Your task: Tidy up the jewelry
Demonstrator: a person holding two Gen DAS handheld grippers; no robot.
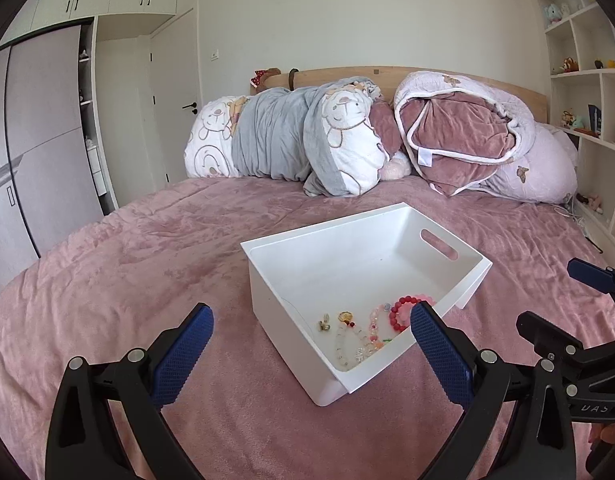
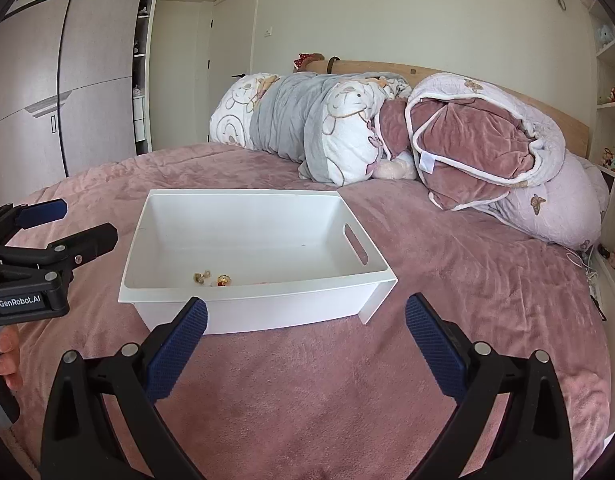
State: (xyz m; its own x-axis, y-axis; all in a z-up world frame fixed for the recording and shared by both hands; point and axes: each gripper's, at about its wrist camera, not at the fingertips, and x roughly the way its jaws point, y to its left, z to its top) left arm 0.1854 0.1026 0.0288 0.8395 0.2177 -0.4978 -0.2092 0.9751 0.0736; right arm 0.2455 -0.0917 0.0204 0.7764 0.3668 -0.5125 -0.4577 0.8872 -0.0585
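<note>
The jewelry lies in one near corner of the white bin [image 1: 359, 264]: a red bracelet [image 1: 401, 312], a pale bead string [image 1: 347, 344], a gold charm [image 1: 345, 316] and a small trinket [image 1: 324, 325]. The bin sits on the pink bedspread [image 1: 147, 264]. The left gripper [image 1: 311, 356] and right gripper [image 2: 305, 332] hover near it, fingers spread wide, grasping nothing. Rolled quilts [image 1: 307, 136] rest against the headboard.

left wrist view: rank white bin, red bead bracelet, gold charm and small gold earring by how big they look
1. white bin, by far the largest
2. red bead bracelet
3. gold charm and small gold earring look about alike, too small to rank.
</note>
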